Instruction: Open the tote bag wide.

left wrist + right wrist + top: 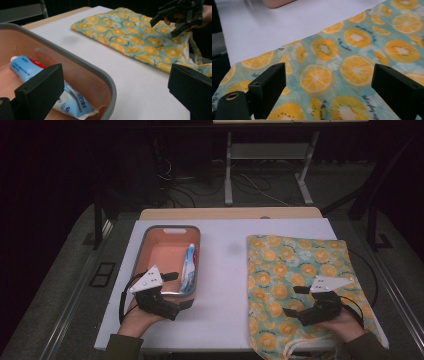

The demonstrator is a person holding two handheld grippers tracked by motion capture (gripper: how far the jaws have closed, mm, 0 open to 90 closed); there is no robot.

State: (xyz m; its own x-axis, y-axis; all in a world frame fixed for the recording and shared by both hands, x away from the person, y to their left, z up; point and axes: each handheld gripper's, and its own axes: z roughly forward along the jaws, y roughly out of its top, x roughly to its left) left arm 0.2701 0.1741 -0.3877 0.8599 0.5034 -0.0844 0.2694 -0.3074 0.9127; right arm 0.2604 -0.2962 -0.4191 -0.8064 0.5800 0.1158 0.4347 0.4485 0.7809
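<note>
On table: 1 tray (141,251), 1 toothpaste tube (189,268) | 1 bag (280,270) | both grippers spread wide, empty

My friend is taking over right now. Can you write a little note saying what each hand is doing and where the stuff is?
Left tool: open, holding nothing, at the near right corner of the tray.
Right tool: open, holding nothing, over the near part of the bag.
Toothpaste lies in the tray along its right wall.
The orange-print bag lies flat on the right of the table, its drawstring end toward the person.
Done: nothing gripped yet.
Left: probably pick up the toothpaste and put it into the bag.
</note>
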